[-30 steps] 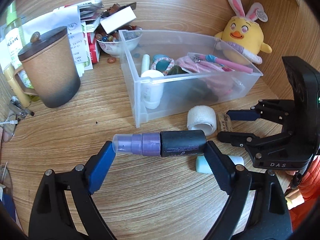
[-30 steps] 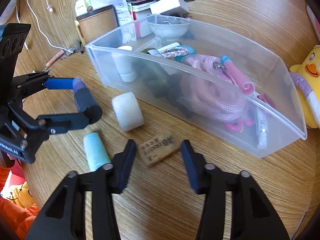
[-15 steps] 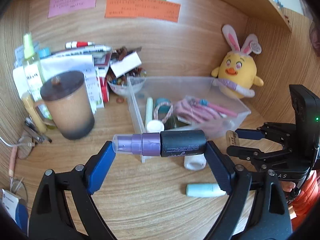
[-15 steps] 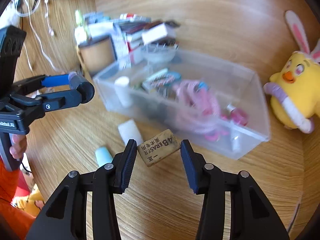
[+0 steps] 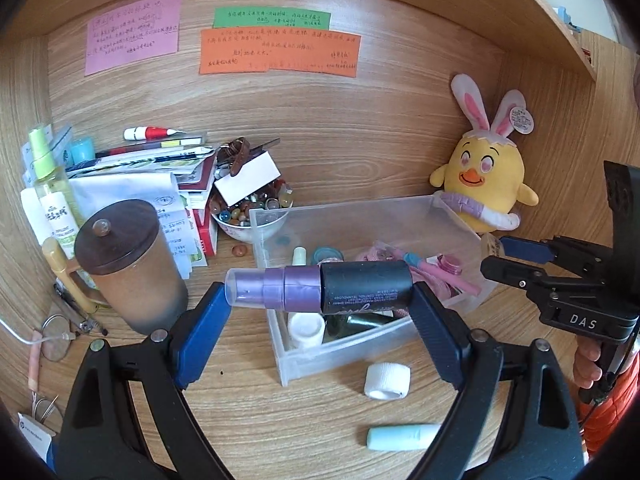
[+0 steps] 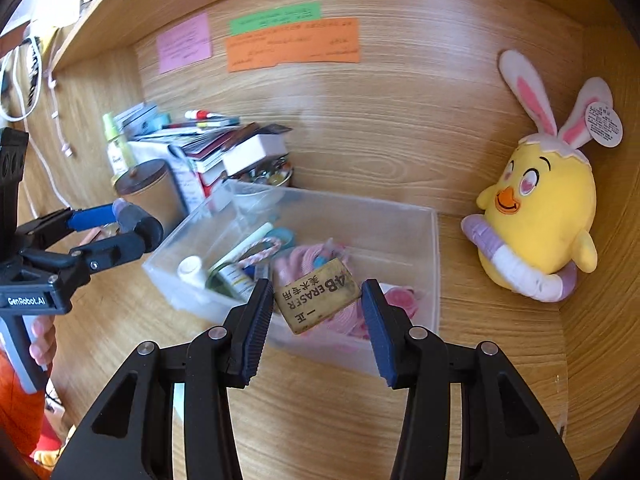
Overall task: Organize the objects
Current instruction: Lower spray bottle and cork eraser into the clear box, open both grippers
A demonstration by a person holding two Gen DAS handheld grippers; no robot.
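Observation:
My left gripper [image 5: 320, 300] is shut on a purple and black spray bottle [image 5: 320, 289], held crosswise above the near left end of the clear plastic bin [image 5: 298, 360]. My right gripper [image 6: 318, 304] is shut on a worn tan eraser [image 6: 318, 300], held above the bin's [image 6: 434, 248] near right side. The bin holds a pink cord, tubes and small jars. The right gripper also shows in the left wrist view [image 5: 496, 256], and the left gripper in the right wrist view [image 6: 128, 224].
A white tape roll [image 5: 387, 381] and a pale blue tube [image 5: 402, 437] lie on the desk before the bin. A lidded brown mug [image 5: 128, 268], a bead bowl [image 5: 250, 216] and stacked papers stand at the left. A yellow plush chick [image 6: 540, 220] sits at the right.
Both grippers have risen with their objects: the eraser has been lifted off the desk and the bottle raised. Both now hang higher above the bin.

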